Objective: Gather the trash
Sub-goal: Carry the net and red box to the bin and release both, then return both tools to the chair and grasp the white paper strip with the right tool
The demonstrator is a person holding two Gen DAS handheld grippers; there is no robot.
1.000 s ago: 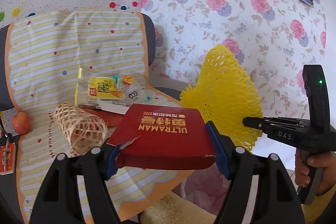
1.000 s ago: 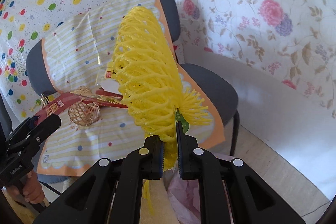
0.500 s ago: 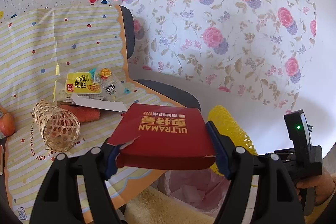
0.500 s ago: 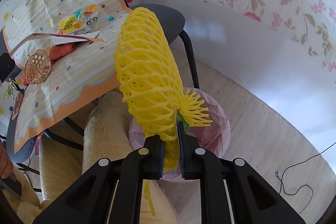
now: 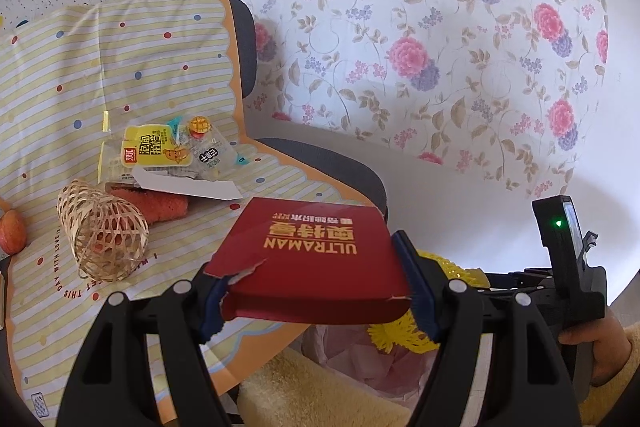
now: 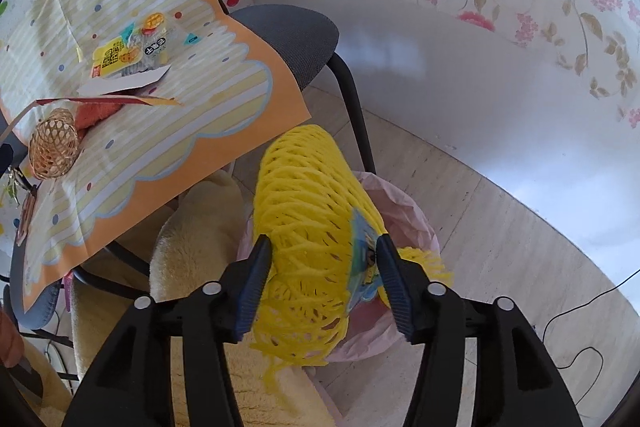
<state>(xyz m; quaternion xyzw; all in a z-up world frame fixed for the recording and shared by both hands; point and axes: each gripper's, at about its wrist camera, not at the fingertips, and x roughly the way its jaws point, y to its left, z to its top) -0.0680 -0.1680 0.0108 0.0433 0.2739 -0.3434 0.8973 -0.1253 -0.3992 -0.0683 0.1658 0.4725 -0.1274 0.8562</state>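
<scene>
My left gripper (image 5: 316,291) is shut on a red "ULTRAMAN" carton (image 5: 316,251) with a torn corner, held flat above the chair's front edge. My right gripper (image 6: 320,279) points steeply down over a bin lined with a pink bag (image 6: 404,203). Its jaws are opening, and a yellow foam net (image 6: 304,227) with a blue label sits loosely between them, sagging into the bin's mouth. In the left wrist view the net (image 5: 400,331) shows low behind the carton, above the pink bag (image 5: 352,347), with the right gripper's body (image 5: 560,267) and a hand beside it.
On the chair a striped paper sheet (image 5: 120,67) carries a yellow snack wrapper (image 5: 152,147), white paper (image 5: 188,187), an orange roll (image 5: 160,207), a woven bamboo cage (image 5: 100,235) and a peach (image 5: 12,235). Fuzzy cream fabric (image 6: 192,247) lies beside the bin. A cable (image 6: 580,311) crosses the floor.
The right gripper has dropped from chair height to just over the bin, tipped downward, and its jaws have spread from the net. The left gripper still holds the carton.
</scene>
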